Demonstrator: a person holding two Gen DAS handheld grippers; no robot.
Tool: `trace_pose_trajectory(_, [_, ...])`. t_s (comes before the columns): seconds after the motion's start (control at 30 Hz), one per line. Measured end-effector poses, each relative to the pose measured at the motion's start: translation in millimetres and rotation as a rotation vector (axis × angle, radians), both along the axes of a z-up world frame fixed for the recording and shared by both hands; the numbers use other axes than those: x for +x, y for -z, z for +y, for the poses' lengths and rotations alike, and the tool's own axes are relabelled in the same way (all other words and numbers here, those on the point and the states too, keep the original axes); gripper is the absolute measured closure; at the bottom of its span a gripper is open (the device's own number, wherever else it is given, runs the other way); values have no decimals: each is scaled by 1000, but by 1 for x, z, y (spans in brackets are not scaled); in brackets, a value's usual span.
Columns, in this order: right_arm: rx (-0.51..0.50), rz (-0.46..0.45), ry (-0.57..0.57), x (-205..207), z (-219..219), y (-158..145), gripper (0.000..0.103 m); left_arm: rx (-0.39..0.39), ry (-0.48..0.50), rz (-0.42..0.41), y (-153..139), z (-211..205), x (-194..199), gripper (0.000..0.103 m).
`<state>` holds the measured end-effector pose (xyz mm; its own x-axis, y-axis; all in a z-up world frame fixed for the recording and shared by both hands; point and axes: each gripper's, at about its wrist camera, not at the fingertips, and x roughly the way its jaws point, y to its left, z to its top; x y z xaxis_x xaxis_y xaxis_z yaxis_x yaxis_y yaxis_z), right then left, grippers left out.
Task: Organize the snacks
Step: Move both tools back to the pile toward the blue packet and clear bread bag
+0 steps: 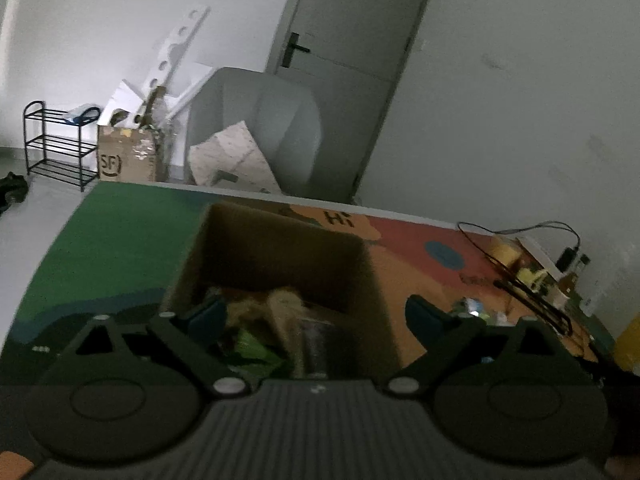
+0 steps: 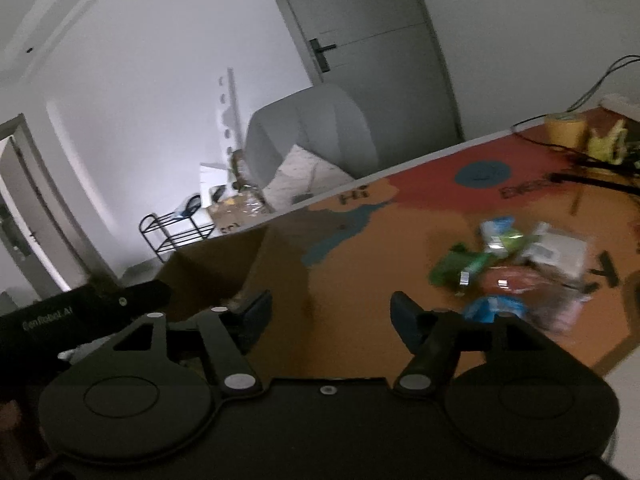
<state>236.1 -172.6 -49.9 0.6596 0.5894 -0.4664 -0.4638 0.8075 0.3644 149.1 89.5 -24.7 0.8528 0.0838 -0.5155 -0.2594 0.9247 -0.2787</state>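
Left wrist view: left gripper (image 1: 316,314) is gaping wide over the cardboard box (image 1: 280,256), gripping nothing.
Right wrist view: right gripper (image 2: 331,314) is hanging parted, empty, beside snack packets (image 2: 516,264).

"Hi" is showing on table mat (image 1: 340,218) | "SF" on cardboard carton (image 1: 110,165) | "GenRobot.AI" on left gripper (image 2: 48,314)

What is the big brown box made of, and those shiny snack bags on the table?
The box looks like plain brown cardboard: dull, with straight folded walls. The snack bags look like thin plastic or foil wrap, since they crinkle and catch small bright glints, though the blur leaves that unsure.
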Motion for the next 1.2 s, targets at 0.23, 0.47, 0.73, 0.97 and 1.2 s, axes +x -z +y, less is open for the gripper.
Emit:
trace_pose_trajectory(0.23, [-35, 3, 55, -5, -35, 7, 32, 5, 57, 9, 3, -28, 8, 5])
trace_pose_trajectory(0.47, [-49, 17, 114, -6, -67, 17, 32, 10, 110, 9, 1, -55, 16, 5])
trace_pose_trajectory(0.73, [-48, 21, 181, -5, -93, 23, 32, 25, 186, 5, 1, -88, 29, 5])
trace_pose_trajectory(0.97, [-40, 24, 212, 0, -108, 27, 32, 33, 219, -11, 5, -114, 41, 5])
trace_pose_trajectory(1.2, [-31, 44, 229, 15, -113, 36, 34, 44, 216, -2, 17, -133, 57, 8])
